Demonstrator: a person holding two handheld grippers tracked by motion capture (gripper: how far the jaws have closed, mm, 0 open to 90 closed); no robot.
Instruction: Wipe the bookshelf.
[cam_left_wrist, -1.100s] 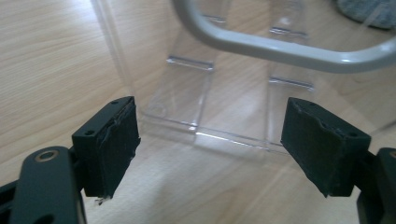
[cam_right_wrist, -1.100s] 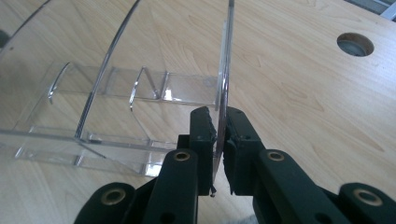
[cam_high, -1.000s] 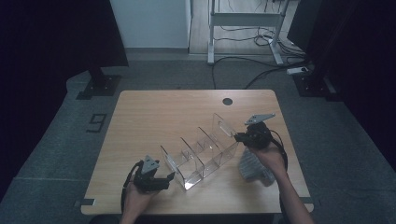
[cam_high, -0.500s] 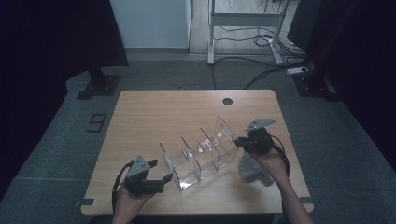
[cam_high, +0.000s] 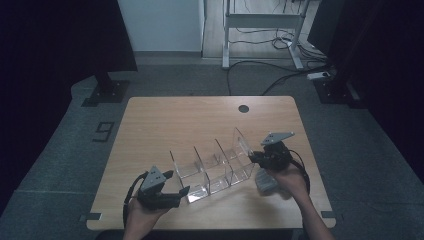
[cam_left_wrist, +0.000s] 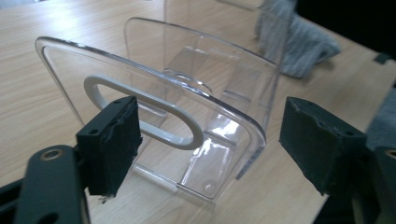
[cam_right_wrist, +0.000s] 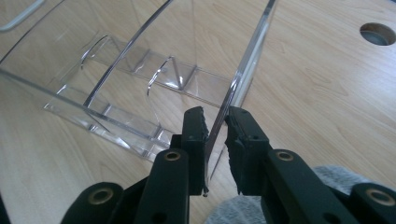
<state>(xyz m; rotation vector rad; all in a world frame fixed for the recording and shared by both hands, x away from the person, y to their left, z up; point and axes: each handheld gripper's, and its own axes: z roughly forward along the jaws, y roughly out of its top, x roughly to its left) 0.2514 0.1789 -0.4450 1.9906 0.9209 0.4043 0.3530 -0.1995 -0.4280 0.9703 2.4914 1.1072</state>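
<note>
Since a second ago the left gripper (cam_high: 175, 192) has been pulled back off the near end of the rack (cam_high: 212, 167) and raised slightly; the rack itself looks barely shifted. Left jaws stand apart, the near end wall with its white oval slot (cam_left_wrist: 144, 114) between them but untouched. Right gripper (cam_right_wrist: 215, 126) is at the far end wall, jaws nearly together with the thin clear panel between the pads — they have just been easing open, and a sliver of gap shows on one side, so whether the pads press on it cannot be told. Rack sits mid-table (cam_high: 200, 120), angled from near-left to far-right, a grey cloth (cam_high: 265, 181) just beside its right end under the right hand. Handling judgement: clear hard plastic, light, stiff, slick — likely to slide on the wood or slip from pads if pinched on a bare face only. Panels are thin, so edges could crack under hard clamping or twisting. Best holds judged to be the two end walls, low and near the base, or the slot edge.
</note>
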